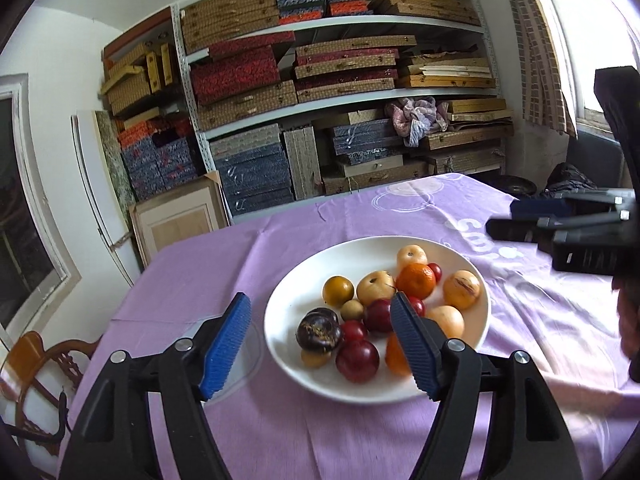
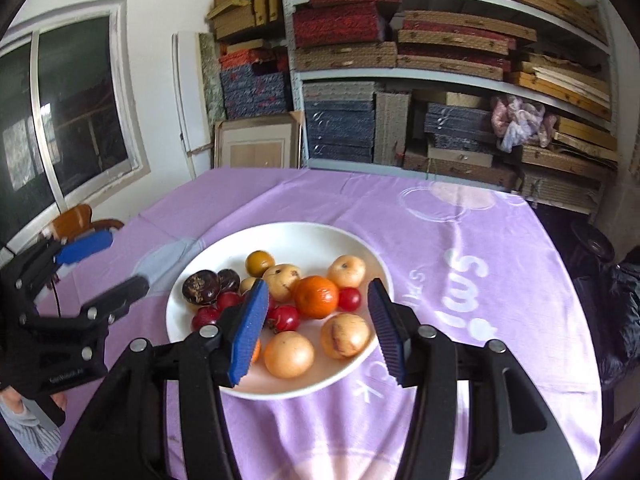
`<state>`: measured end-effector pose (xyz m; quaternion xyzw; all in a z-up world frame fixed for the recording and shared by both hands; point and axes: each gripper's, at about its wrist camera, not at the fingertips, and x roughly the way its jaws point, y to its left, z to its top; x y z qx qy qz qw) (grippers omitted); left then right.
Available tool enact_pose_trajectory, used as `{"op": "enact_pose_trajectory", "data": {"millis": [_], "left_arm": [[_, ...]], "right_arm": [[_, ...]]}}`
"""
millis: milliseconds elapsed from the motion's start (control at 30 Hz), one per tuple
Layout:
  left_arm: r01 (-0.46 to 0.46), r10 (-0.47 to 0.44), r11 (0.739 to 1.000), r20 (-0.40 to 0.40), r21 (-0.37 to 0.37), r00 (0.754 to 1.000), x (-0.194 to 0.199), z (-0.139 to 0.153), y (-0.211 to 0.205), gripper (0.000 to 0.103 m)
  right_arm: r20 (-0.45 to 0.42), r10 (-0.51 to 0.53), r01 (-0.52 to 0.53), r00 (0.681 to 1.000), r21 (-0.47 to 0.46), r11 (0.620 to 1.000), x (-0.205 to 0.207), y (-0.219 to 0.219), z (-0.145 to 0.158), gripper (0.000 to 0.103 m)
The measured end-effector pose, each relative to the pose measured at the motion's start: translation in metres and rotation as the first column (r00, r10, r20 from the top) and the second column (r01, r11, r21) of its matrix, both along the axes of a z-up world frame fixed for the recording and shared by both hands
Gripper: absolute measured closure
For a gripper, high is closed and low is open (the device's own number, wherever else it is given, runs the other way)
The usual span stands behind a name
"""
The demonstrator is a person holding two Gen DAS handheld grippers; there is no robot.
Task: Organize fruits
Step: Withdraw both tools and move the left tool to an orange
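Observation:
A white plate sits on the purple tablecloth and holds several fruits: an orange tangerine, pale yellow-tan fruits, red plums and a dark purple fruit. My left gripper is open and empty, hovering over the plate's near left part. The plate shows in the right wrist view too, with the tangerine and a tan fruit. My right gripper is open and empty above the plate's near edge. The left gripper appears there at the left.
A clear glass plate lies on the cloth left of the white plate. A wooden chair stands by the table's left edge. Shelves of stacked boxes fill the back wall. The right gripper shows at the right.

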<state>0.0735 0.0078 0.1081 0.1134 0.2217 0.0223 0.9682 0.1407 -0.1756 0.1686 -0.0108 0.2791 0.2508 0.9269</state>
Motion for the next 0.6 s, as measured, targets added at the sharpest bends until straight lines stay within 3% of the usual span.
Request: {"op": "enact_pose_trajectory", "data": {"millis": [233,333,433,600], "left_arm": [[0.015,-0.016,1.0,0.029,0.017,0.999,-0.049,0.006,-0.013,0.022],[0.02,-0.021,0.999,0.03,0.031,0.999,-0.067,0.002,-0.018,0.02],[0.016,-0.018,0.999,0.03,0.038,0.999,-0.084,-0.004,-0.02,0.016],[0.029,-0.028,0.999,-0.012,0.035,1.0,-0.111,-0.022,-0.023,0.01]], "right_arm": [[0.001,-0.034,0.034,0.999,0.118,0.992,-0.054,-0.055,0.014,0.038],[-0.006,-0.047,0.048,0.999,0.157,0.986,-0.078,-0.069,0.002,0.037],[-0.031,-0.044,0.05,0.999,0.207,0.977,-0.093,-0.076,-0.015,0.028],[-0.068,-0.021,0.034,0.997,0.198,0.98,-0.107,-0.071,-0.044,0.025]]}}
